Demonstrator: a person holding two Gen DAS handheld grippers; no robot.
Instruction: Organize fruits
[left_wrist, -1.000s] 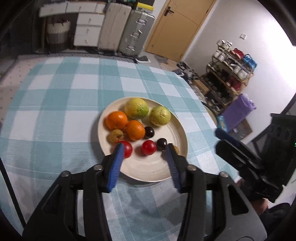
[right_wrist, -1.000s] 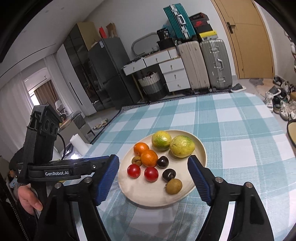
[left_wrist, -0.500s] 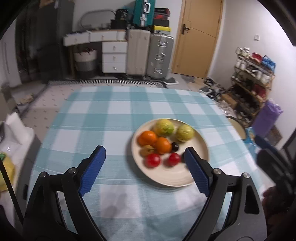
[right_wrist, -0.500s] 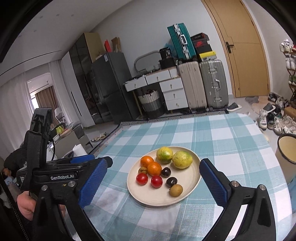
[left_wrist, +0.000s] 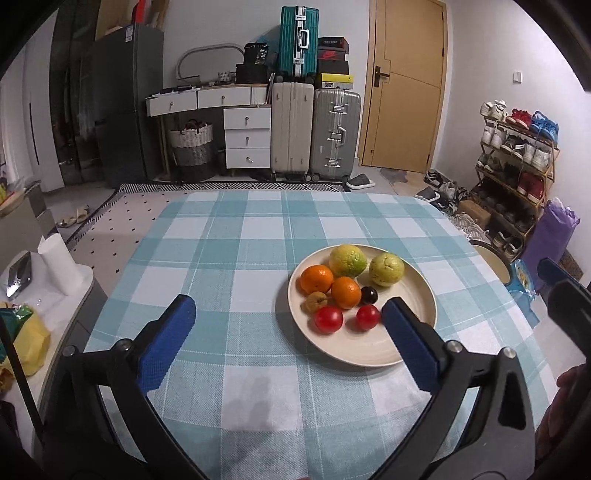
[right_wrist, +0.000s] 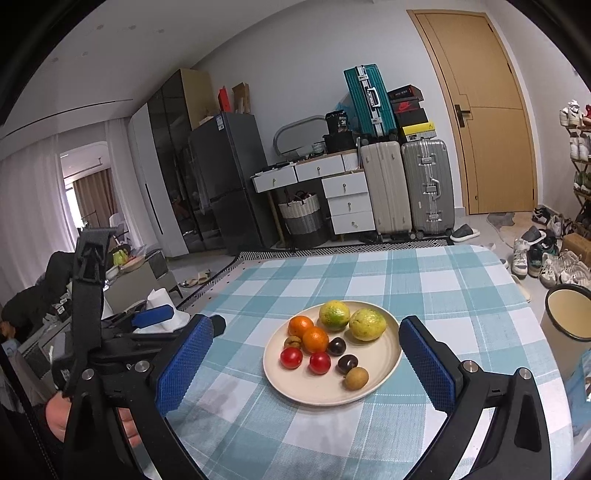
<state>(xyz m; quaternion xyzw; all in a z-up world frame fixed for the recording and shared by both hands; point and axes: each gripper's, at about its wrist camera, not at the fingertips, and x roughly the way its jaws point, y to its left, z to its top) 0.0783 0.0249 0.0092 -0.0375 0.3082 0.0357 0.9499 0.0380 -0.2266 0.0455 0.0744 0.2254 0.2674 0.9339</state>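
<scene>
- Nearest the cameras, the left hand-held gripper (left_wrist: 286, 317) has its jaws spread wide with nothing between them; it hangs above the desk (left_wrist: 229, 258), its right pad just in front of the near rim of the plate (left_wrist: 424, 295).
- The right hand-held gripper (right_wrist: 306, 354) is likewise wide apart and carries nothing; the plate shows between its two pads.
- On the near part of the plate, in the right wrist view, lie a brownish fruit (right_wrist: 356, 378), two dark plums (right_wrist: 347, 362), (right_wrist: 337, 346) and two red tomatoes (right_wrist: 291, 358), (right_wrist: 320, 362).
- Behind them sit a small tan fruit (right_wrist: 292, 342) and two oranges (right_wrist: 315, 339), (right_wrist: 300, 327), the oranges touching.
- At the far side of the plate rest the two big yellow-green fruits (right_wrist: 334, 314), (right_wrist: 367, 324), side by side.
- All the fruit in view lies on the plate, grouped roughly by kind, and no loose fruit shows on the checked cloth.
- Judging from this, the sorting looks finished or very nearly so; at most a small tidy-up of the lone tan and brownish pieces may remain.
- Beyond the desk stand suitcases (left_wrist: 334, 133) and a door (left_wrist: 402, 85), apart from the task.
</scene>
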